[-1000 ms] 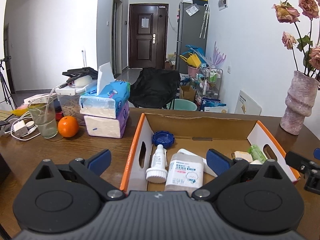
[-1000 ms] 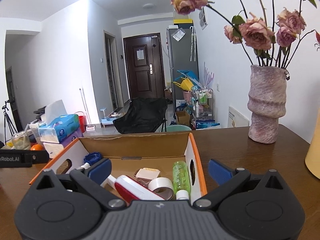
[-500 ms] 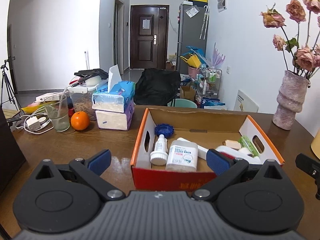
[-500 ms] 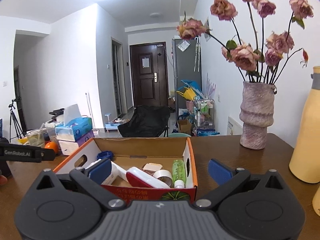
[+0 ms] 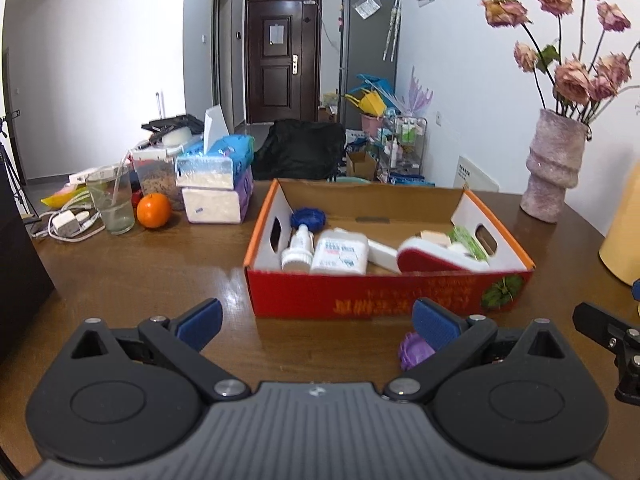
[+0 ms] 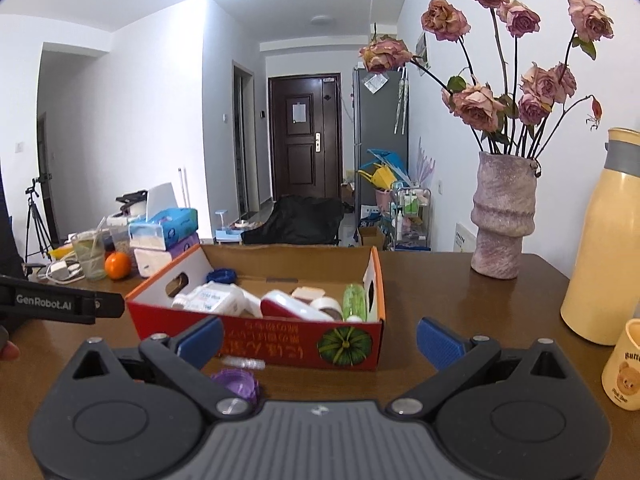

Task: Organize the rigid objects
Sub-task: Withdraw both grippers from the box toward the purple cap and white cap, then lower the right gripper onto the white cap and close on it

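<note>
Holding both pairs of fingers wide and empty, I judged the box (image 5: 384, 296) mostly filled, the purple lid (image 6: 234, 384) left on the table (image 5: 140, 280).

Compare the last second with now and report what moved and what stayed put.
Both grippers drew back from the cardboard box, which now sits farther off with its red front wall in view. That uncovered a purple lid on the table before the box. The left gripper and right gripper stayed open and empty. The white bottles, orange and vase kept their places.
</note>
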Demonstrator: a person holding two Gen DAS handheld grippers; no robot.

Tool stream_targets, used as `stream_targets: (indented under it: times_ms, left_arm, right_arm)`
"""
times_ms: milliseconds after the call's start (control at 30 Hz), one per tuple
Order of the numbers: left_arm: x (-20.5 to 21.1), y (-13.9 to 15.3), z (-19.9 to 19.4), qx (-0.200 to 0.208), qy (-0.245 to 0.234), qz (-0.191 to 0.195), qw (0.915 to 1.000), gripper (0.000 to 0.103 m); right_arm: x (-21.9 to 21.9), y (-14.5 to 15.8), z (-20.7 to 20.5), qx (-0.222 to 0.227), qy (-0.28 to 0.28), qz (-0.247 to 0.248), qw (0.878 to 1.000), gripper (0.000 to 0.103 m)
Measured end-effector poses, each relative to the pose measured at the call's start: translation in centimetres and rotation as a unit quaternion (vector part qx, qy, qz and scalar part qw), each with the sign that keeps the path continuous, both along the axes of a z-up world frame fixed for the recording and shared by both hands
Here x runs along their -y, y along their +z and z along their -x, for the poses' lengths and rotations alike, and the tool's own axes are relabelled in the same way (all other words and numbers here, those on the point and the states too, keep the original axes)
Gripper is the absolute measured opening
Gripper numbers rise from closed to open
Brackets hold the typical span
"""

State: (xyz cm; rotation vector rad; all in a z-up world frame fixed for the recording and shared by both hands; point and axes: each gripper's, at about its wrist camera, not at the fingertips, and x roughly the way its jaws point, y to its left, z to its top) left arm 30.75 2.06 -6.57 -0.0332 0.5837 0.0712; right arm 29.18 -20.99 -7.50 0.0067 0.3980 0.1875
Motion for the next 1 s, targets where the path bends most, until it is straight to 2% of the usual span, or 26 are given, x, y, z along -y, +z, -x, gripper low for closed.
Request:
stream_targets:
  times_ms: [367,633,1000]
  left_arm:
    - [0.7,-2.0,2.4,-0.031,-0.005,0.002,0.9995,0.103]
    - [1.4,-3.5,2.7,-0.051,-0.012,0.003,0.9986,0.103]
    - [1.2,-5.7,0.9,-0.082,-0.003,0.005,0.9966,0.103]
  right_arm:
    - [0.8,-1.5,2.6,-0.023,0.002,0.007,1.000,0.103]
    - [1.0,-2.9,3.3,-0.039,0.000,0.021,0.999,0.103]
    - [1.1,-5.2,1.0,-0.064,0.007,0.065,0.996,0.103]
